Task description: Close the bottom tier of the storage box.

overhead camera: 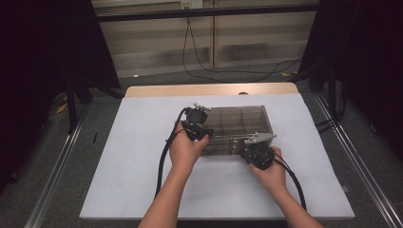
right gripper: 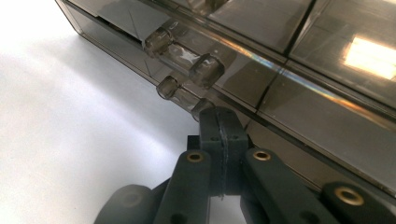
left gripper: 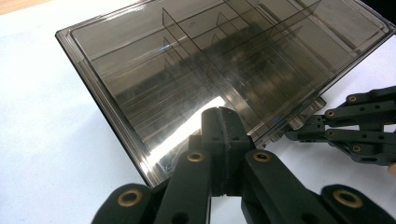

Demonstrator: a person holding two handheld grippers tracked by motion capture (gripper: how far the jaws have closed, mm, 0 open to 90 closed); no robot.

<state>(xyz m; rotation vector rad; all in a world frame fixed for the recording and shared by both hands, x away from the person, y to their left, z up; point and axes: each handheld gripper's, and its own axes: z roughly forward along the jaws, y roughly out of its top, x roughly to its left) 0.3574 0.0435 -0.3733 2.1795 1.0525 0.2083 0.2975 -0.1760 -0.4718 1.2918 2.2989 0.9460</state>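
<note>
A smoky see-through plastic compartment box (overhead camera: 240, 121) lies flat on the white table cover, its lid down over several dividers. My left gripper (overhead camera: 205, 133) is shut, its tips resting on the lid (left gripper: 210, 60) near the box's front left corner; nothing shows between the jaws. My right gripper (overhead camera: 248, 144) is also shut, its tips pressed against the box's front wall (right gripper: 327, 93) just below the clear cylindrical hinge knuckles (right gripper: 187, 60). From the left gripper view, the right gripper (left gripper: 290, 135) touches the front edge by a small tab.
The white cover (overhead camera: 142, 166) spreads wide on both sides of the box and in front of it. A wooden table edge (overhead camera: 209, 89) shows at the back. Black cables (overhead camera: 199, 61) lie on the floor beyond, and metal rails (overhead camera: 351, 156) run along both sides.
</note>
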